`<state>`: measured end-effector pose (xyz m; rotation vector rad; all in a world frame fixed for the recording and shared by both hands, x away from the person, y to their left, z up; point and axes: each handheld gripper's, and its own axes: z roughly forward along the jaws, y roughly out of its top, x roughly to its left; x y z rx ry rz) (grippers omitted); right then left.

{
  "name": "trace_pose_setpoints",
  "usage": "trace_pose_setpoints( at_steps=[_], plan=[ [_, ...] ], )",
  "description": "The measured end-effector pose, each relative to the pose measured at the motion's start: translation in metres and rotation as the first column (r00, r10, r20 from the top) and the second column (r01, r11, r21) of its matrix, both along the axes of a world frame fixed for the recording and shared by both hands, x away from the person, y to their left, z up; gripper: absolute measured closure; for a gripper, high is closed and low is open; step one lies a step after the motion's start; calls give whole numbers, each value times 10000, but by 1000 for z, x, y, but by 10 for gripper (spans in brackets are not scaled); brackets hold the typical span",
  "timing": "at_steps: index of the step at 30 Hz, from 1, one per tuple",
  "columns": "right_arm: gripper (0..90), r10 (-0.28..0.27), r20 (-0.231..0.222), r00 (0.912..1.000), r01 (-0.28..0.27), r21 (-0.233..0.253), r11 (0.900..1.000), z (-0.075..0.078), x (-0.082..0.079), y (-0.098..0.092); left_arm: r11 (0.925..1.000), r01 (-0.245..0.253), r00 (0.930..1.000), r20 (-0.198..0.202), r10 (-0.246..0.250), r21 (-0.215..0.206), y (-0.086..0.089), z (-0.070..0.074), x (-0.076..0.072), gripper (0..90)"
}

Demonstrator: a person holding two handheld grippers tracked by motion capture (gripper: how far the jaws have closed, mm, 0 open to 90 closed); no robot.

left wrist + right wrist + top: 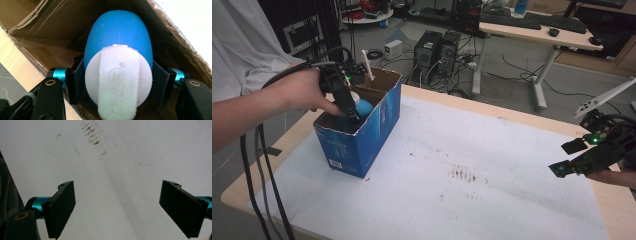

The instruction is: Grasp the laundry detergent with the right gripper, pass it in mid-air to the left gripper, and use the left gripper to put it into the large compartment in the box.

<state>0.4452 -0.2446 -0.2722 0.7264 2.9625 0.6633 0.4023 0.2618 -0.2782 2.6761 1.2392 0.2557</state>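
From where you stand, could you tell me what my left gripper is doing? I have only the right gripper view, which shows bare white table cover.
Observer: The left gripper is down inside an open blue cardboard box, its jaws closed on a blue egg-shaped object with a white cap.
Operator: Thank you. Where is that box?
Observer: Near the table's far-left corner.
Operator: And my right gripper?
Observer: The right gripper hangs open over the table's right edge, far from the box.

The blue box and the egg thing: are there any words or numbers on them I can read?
Blue box: a white label low on its side and pale print on the front, both too small to read.
Blue egg-shaped thing: raised letters on its white cap, too blurred to read.
No other text is readable.
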Motion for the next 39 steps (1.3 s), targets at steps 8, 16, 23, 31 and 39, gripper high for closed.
trace_pose_setpoints(
  at_steps=[8,16,23,31,39],
  plan=[
    [132,1,8,10000,-1,15,10000,0,0,0,10000,3,10000,-44,-3,52,-1,0,0,377],
    [132,7,7,10000,-7,5,10000,0,0,-1,10000,25,10000,-72,-24,91,-1,0,0,377],
    [132,12,13,10000,-12,9,10000,0,-1,-1,9998,75,9998,-158,-73,165,-2,1,0,359],
    [132,58,27,10000,-58,10,10000,0,-1,-1,9973,466,9989,-69,-463,564,-5,3,-2,304],
    [132,47,23,10000,-47,17,10000,1,-3,-1,9945,679,9976,63,-686,792,-7,14,-4,227]
  ],
)
